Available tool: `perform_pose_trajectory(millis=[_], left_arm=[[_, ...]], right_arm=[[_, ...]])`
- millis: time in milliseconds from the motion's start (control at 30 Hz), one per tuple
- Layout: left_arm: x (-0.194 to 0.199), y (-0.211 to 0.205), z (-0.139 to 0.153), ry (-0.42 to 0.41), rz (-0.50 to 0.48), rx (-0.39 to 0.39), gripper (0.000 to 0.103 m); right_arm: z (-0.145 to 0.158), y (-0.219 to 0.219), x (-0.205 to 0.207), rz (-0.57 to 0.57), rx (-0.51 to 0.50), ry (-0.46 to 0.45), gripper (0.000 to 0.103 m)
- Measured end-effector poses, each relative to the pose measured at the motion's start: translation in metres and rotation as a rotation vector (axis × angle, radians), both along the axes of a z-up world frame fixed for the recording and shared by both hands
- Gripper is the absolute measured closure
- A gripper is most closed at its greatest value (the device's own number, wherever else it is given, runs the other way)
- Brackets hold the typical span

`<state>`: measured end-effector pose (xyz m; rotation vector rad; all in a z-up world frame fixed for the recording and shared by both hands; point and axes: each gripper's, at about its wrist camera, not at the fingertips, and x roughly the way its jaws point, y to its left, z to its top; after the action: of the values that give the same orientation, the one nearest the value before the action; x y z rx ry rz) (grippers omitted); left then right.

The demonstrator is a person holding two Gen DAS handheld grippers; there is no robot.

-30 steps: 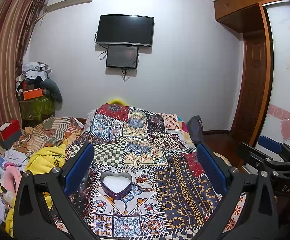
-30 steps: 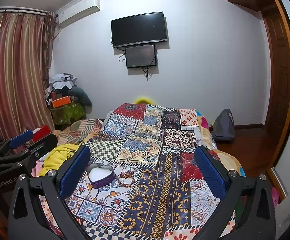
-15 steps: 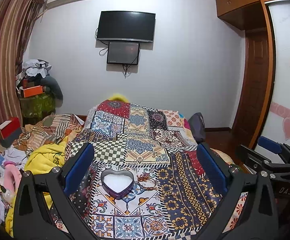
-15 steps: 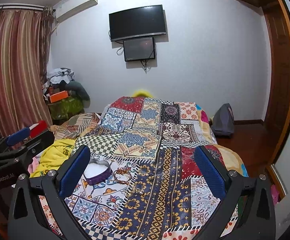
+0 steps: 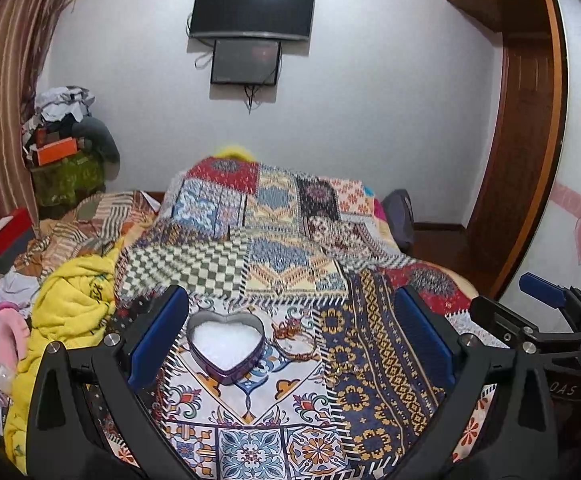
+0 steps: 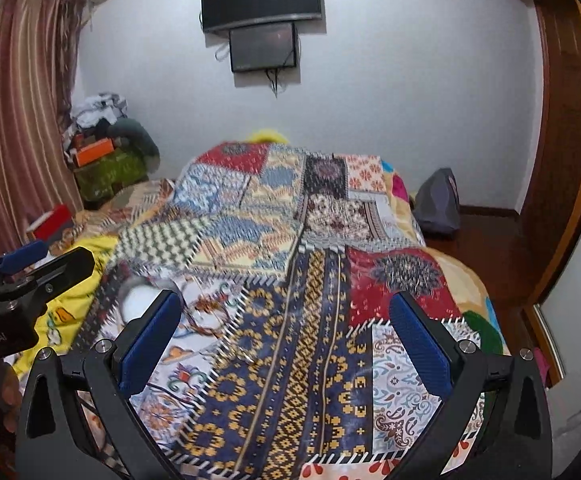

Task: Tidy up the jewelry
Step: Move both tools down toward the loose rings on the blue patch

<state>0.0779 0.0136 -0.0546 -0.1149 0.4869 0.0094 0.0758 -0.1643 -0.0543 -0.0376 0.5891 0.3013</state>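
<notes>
A purple heart-shaped tin (image 5: 225, 345) with a white lining lies open on the patchwork quilt (image 5: 374, 364), just right of my left gripper's left finger. A brown bracelet (image 5: 295, 340) lies right beside the tin. My left gripper (image 5: 290, 344) is open and empty above them. My right gripper (image 6: 286, 344) is open and empty over the quilt (image 6: 314, 344). In the right wrist view the tin (image 6: 140, 300) is blurred, partly behind the left finger, with the bracelet (image 6: 206, 316) to its right. A thin gold ring-like item (image 6: 236, 354) lies on the quilt.
A yellow blanket (image 5: 70, 308) and heaped clothes lie left of the quilt. A dark bag (image 6: 438, 204) stands on the floor at the right by the wooden door (image 5: 522, 152). Each gripper shows in the other's view, the right one (image 5: 546, 320) and the left one (image 6: 22, 292).
Both grippers have moved forward and lower toward the quilt; the tin and bracelet look bigger and nearer. The right wrist view has swung right and is motion-blurred. Both jaws stay open.
</notes>
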Motion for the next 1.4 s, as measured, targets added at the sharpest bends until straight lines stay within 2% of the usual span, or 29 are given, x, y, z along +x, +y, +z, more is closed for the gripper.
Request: perform_pose_trajectory(millis=[300, 533, 667, 800, 933, 1000, 1100, 1200, 1367, 1400], left_arm=[[0.038, -0.003, -0.044, 0.14, -0.018, -0.005, 0.0], [0.062, 0.002, -0.086, 0.281, -0.016, -0.017, 0.0], [0.073, 0.001, -0.108, 0.352, -0.052, -0.036, 0.001], [0.081, -0.009, -0.124, 0.394, -0.089, -0.021, 0.001], [0.091, -0.021, -0.138, 0.446, -0.134, 0.0, 0.013], [0.095, -0.026, -0.145, 0.467, -0.153, 0.004, 0.016], [0.099, -0.031, -0.152, 0.497, -0.181, -0.001, 0.03], [0.102, -0.034, -0.161, 0.533, -0.197, -0.01, 0.043], [0.103, -0.038, -0.164, 0.533, -0.226, 0.009, 0.044], [0.103, -0.038, -0.165, 0.534, -0.23, 0.008, 0.044]], right_arm=[[-0.042, -0.007, 0.028, 0.017, -0.041, 0.139, 0.0], [-0.079, -0.016, 0.053, 0.051, -0.052, 0.253, 0.0], [-0.093, -0.016, 0.061, 0.067, -0.077, 0.278, 0.0], [-0.099, -0.017, 0.065, 0.09, -0.098, 0.286, 0.0], [-0.101, -0.014, 0.067, 0.131, -0.109, 0.28, 0.0], [-0.102, -0.011, 0.067, 0.16, -0.107, 0.288, 0.0], [-0.106, -0.005, 0.069, 0.197, -0.122, 0.302, 0.009], [-0.113, 0.0, 0.075, 0.235, -0.102, 0.356, 0.02], [-0.119, 0.009, 0.081, 0.298, -0.08, 0.414, 0.043], [-0.119, 0.013, 0.081, 0.314, -0.09, 0.415, 0.045]])
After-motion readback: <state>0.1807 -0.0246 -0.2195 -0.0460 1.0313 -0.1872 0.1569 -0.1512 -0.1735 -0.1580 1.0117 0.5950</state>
